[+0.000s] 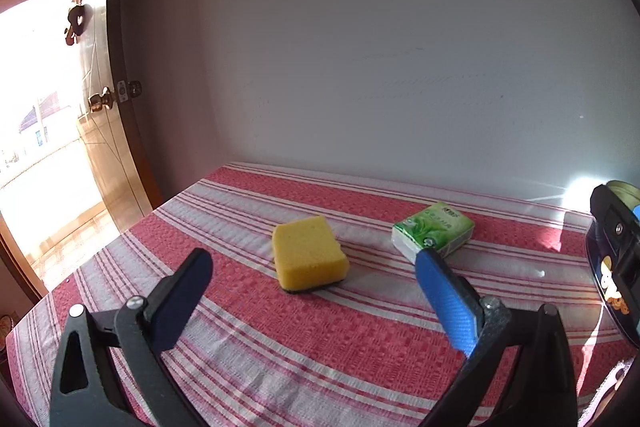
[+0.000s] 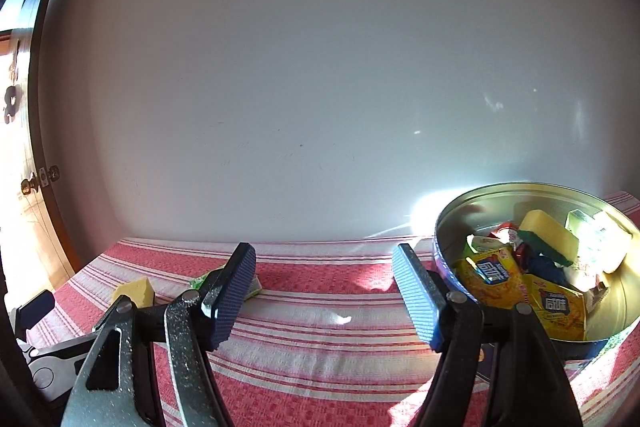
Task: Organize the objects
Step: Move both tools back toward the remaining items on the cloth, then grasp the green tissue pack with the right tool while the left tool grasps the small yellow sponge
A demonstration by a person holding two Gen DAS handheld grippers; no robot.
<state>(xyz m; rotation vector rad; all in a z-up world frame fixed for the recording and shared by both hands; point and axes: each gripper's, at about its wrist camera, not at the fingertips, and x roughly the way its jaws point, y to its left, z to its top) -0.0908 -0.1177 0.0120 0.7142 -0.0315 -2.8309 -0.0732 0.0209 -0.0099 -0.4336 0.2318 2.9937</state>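
A yellow sponge (image 1: 308, 251) with a dark underside lies on the red-and-white striped cloth, just ahead of my left gripper (image 1: 314, 261), which is open and empty above the cloth. A green tissue pack (image 1: 434, 230) lies to the sponge's right, behind the blue right fingertip. In the right wrist view my right gripper (image 2: 324, 263) is open and empty. A round metal tin (image 2: 452, 223) at its right holds yellow packets (image 2: 492, 277), another sponge (image 2: 550, 233) and several other small items. The sponge (image 2: 136, 291) and tissue pack (image 2: 200, 281) show at the left, partly hidden.
The table stands against a plain white wall. An open wooden door (image 1: 104, 115) with a brass knob is at the left, with bright daylight outside. The right gripper (image 1: 618, 239) and the tin's edge (image 1: 618, 186) show at the left view's right edge.
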